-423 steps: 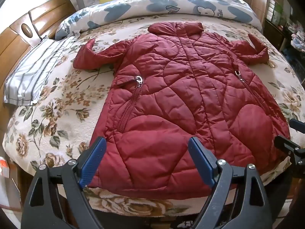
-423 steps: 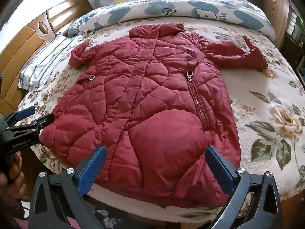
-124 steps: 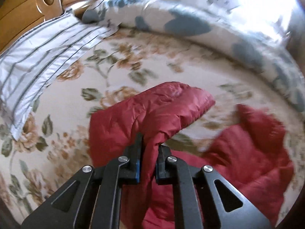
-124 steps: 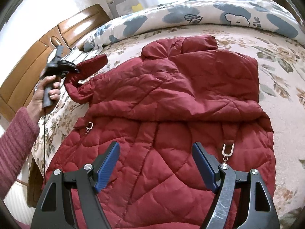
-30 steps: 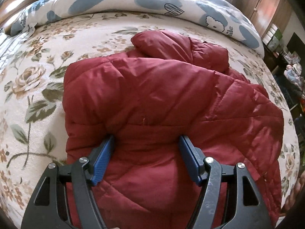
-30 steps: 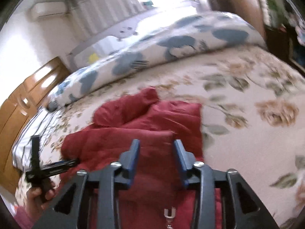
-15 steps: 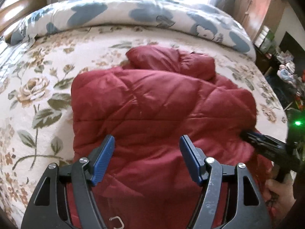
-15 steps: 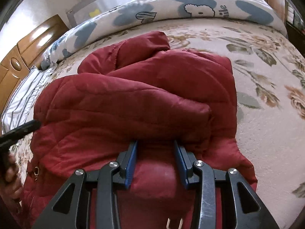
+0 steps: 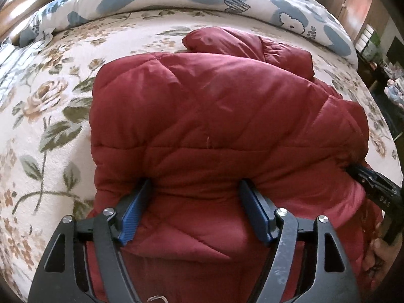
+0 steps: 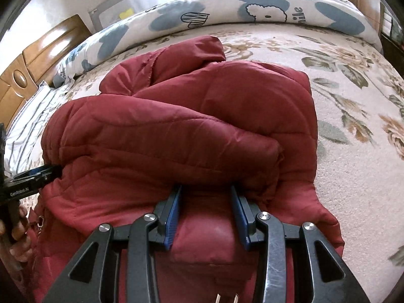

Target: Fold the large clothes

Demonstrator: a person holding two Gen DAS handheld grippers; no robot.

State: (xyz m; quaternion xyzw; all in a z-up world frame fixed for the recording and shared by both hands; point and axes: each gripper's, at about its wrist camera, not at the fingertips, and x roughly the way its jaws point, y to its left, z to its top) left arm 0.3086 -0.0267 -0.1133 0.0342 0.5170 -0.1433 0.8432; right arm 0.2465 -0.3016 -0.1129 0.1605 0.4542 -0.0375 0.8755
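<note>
A red quilted puffer coat (image 9: 214,116) lies on the floral bed with both sleeves folded across its chest; it also shows in the right wrist view (image 10: 176,131). My left gripper (image 9: 195,189) is open, its blue pads pushed under the edge of the folded sleeve layer. My right gripper (image 10: 205,193) is partly open, its tips tucked under the folded sleeve end on the coat's right side. The right gripper shows at the coat's right edge in the left wrist view (image 9: 373,189). The left gripper shows at the coat's left edge in the right wrist view (image 10: 30,179).
A floral bedspread (image 9: 50,116) surrounds the coat. A rolled blue-and-white duvet (image 10: 252,10) lies along the far side. A wooden headboard (image 10: 38,58) and a striped pillow (image 10: 22,126) are at the left. Furniture (image 9: 378,38) stands past the bed's right side.
Both grippers have moved forward into the coat; their tips now sit under the folded sleeve layers. The left sleeve, held up earlier, lies folded over the chest.
</note>
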